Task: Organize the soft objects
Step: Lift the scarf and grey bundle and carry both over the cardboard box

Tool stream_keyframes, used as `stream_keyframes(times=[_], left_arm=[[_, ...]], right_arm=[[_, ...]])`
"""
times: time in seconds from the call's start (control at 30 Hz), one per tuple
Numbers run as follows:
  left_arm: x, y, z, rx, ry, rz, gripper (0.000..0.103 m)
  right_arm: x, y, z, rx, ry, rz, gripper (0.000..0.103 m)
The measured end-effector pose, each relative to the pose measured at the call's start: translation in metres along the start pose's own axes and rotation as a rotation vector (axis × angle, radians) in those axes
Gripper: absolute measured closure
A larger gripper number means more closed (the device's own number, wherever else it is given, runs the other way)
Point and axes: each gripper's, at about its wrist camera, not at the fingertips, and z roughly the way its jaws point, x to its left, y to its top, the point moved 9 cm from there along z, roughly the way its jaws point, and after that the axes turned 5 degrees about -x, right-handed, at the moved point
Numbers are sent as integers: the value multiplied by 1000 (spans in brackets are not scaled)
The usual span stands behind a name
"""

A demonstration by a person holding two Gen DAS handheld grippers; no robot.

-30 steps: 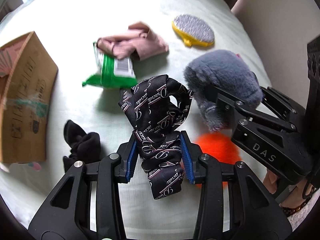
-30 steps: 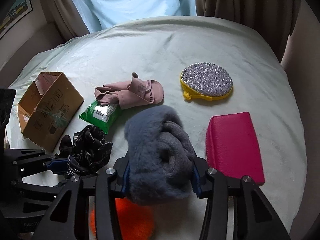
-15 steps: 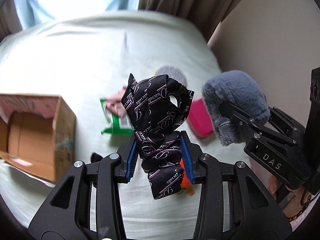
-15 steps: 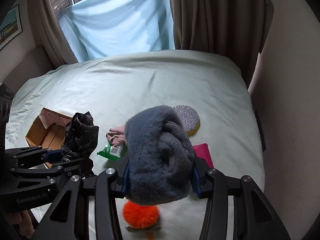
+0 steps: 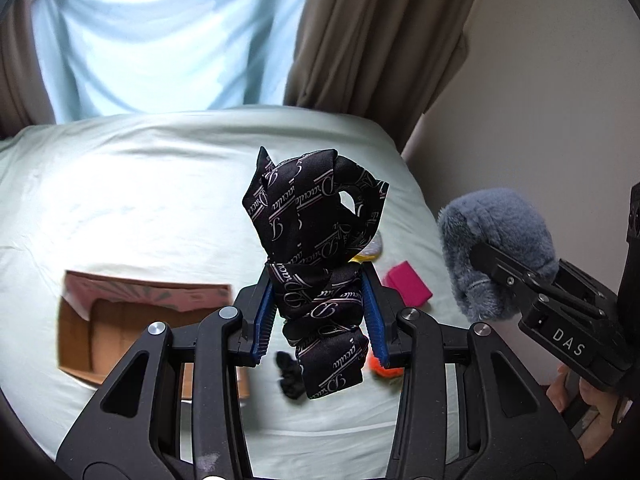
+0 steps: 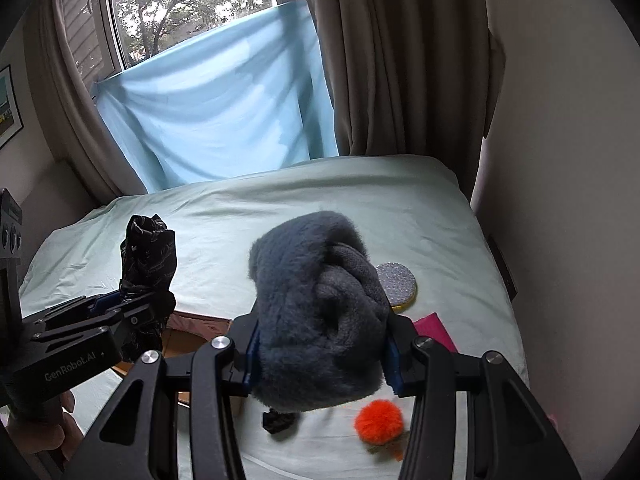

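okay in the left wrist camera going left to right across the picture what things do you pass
cardboard box → small black fabric piece on the bed → black patterned scarf clamped in the left gripper → pink pouch → grey fluffy item held in the right gripper

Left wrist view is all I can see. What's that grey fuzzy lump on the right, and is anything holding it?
Observer: It's a grey furry item with a fleecy inner side, clamped between the fingers of the right gripper.
Operator: And the orange scrap peeking out beside the scarf?
Observer: That's a round orange pompom lying on the bed.
Operator: Something yellow hides behind the scarf too.
Observer: It's the rim of a round silver glitter disc, which lies beside the pink pouch.
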Motion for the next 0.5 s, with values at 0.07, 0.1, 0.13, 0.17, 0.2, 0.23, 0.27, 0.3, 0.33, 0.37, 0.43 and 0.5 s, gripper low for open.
stream_keyframes(times=[0.07,0.1,0.13,0.17,0.2,0.23,0.27,0.3,0.33,0.37,0.43,0.5], left_arm=[[22,7,-14,-3,17,3,67],[35,9,-20,-2,30,7,67],[50,11,-24,0,41,9,67],[64,12,-28,5,51,11,67],[79,12,-31,13,62,16,67],[94,13,-33,18,76,22,67],[108,11,-36,24,87,28,67],[121,9,-37,35,95,33,67],[135,8,-38,44,103,35,67],[148,7,-39,53,106,34,67],[171,1,-39,81,102,26,67],[191,-5,-36,113,98,24,67]], right_arm=[[24,1,1,6,-21,2,59],[35,1,3,13,-31,5,59],[46,-2,6,25,-32,13,59],[58,-4,9,36,-30,27,59],[70,-7,14,48,-26,45,59],[82,-10,18,60,-24,55,59],[93,-13,23,70,-23,62,59],[105,-14,27,78,-25,59,59],[118,-17,31,87,-28,51,59],[128,-20,37,96,-30,45,59],[151,-24,50,118,-28,46,59],[170,-28,63,143,-23,59,59]])
